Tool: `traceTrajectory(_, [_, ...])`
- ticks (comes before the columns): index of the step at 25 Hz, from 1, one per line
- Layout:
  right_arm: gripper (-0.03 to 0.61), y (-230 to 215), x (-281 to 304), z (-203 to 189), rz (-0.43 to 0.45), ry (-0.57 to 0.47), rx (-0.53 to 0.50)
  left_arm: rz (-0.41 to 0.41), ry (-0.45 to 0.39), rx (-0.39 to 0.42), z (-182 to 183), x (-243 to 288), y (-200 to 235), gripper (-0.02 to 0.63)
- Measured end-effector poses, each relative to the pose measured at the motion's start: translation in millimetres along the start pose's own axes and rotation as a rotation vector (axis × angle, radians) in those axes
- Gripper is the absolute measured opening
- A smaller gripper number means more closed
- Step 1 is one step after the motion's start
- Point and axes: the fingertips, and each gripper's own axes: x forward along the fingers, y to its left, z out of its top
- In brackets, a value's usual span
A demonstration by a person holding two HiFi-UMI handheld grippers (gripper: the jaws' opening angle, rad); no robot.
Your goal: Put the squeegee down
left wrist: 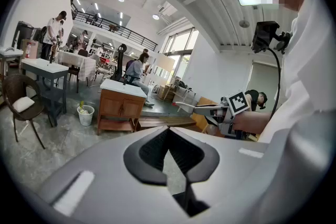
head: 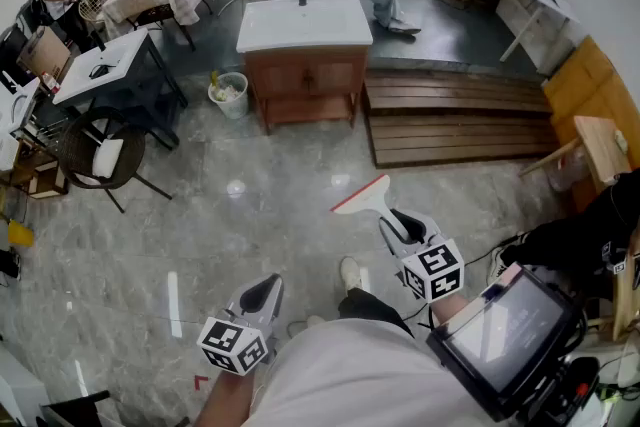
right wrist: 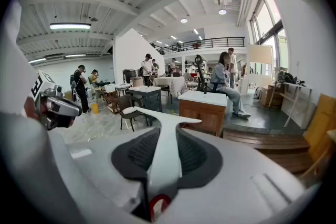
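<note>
With the fingers (right wrist: 195,157) of the right gripper (head: 400,220), holding up over the grey polished stone floor (head: 250,215) a white plastic squeegee (head: 365,198) with a red-edged blade, pinching its handle. Pressing the fingers of the left gripper (head: 267,285) together on nothing, lower, near the body.

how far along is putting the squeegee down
Nothing looks done yet. In hand: the right gripper is shut on the squeegee by its handle, blade in the air above the floor. The left gripper is empty. Left: lower it onto a surface and open the jaws.
</note>
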Motion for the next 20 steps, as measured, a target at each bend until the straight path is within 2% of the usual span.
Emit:
traceTrajectory(4, [0.104,-27.2,43.7,21.0,0.028,-0.029,-0.020,0.043,-0.023,0.007,16.9,33.5,24.9,0.008])
traceTrajectory(8, [0.103,-50.6,74.1,35.7,0.050,-0.040,-0.029,0.049,-0.018,0.013,33.7,68.5,38.0,0.008])
traceTrajectory(20, [0.104,-167.7,141.6,76.9,0.098,-0.048,-0.066,0.047,0.013,0.045,104.4,211.3,36.5,0.008])
